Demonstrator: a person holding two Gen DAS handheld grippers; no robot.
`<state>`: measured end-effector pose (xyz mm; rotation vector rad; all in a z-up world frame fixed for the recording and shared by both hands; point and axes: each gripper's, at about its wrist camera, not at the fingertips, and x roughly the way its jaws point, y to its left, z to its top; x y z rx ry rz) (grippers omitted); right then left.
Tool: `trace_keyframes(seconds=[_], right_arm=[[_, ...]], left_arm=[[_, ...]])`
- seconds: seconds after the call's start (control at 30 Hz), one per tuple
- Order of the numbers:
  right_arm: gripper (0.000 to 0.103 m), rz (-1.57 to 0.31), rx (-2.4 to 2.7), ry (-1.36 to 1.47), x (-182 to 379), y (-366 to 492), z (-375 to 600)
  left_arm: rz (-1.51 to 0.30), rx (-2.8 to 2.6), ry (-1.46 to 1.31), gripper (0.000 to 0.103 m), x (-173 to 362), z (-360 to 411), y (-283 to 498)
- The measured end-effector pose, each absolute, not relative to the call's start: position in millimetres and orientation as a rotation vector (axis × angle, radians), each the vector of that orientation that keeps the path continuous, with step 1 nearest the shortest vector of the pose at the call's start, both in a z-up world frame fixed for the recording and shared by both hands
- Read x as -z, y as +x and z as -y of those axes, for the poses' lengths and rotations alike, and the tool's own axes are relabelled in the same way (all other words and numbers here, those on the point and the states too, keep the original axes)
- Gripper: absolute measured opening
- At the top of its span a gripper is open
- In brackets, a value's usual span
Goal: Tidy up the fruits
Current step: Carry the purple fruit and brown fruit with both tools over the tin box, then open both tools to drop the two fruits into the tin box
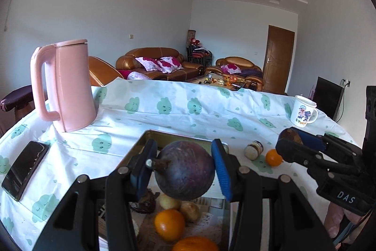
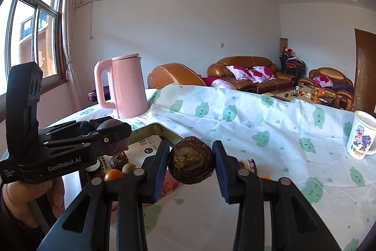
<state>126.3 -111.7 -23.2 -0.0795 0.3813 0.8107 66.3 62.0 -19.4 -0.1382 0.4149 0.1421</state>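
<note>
The left gripper (image 1: 184, 171) is squeezing a round purple fruit (image 1: 185, 171) between its two blue pads. The fruit's short brown stem is poking toward the left pad. The fruit is hanging in the air over a metal tray (image 1: 164, 137).

Under the fingers, inside the tray, small fruits are lying: two oranges (image 1: 169, 224), two little pale round ones (image 1: 189, 211), and a dark lumpy thing (image 1: 143, 202). The purple fruit is hiding part of them, and the lowest orange is cut off by the picture's bottom edge. What the dark lump is cannot be told.

The right gripper (image 2: 190, 162) is pinching a brown round fruit (image 2: 190, 164) with a rough, peeling end facing the camera. It is sitting tight between the pads, up off the tablecloth (image 2: 258, 124). In the left view only a bit of this fruit is showing behind the black fingers.

Just past the right fingers, a small jar (image 1: 253, 149) is lying on its side, and another orange (image 1: 273, 157) is resting beside it. In the right view both are mostly hidden behind the right-hand finger.

Far past the left fingers, a pink kettle (image 1: 65, 86) is standing. A dark phone (image 1: 24, 171) is lying off to the left. A cartoon mug (image 2: 360, 135) is standing far off to the right, its edge cut off.
</note>
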Motion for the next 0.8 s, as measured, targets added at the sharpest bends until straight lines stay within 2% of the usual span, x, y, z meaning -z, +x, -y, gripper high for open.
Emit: trace_keyframes(seconds=[0.4, 0.8], right_arm=[[0.04, -0.473, -0.923, -0.134, 41.2, 120.2, 52.2], [0.04, -0.63, -0.963, -0.211, 61.1, 122.7, 23.5]], left_arm=[[-0.503, -0.172, -0.202, 0.05, 24.5, -103.2, 80.9], [-0.612, -0.154, -0.199, 0.05, 43.0, -104.9, 101.3]])
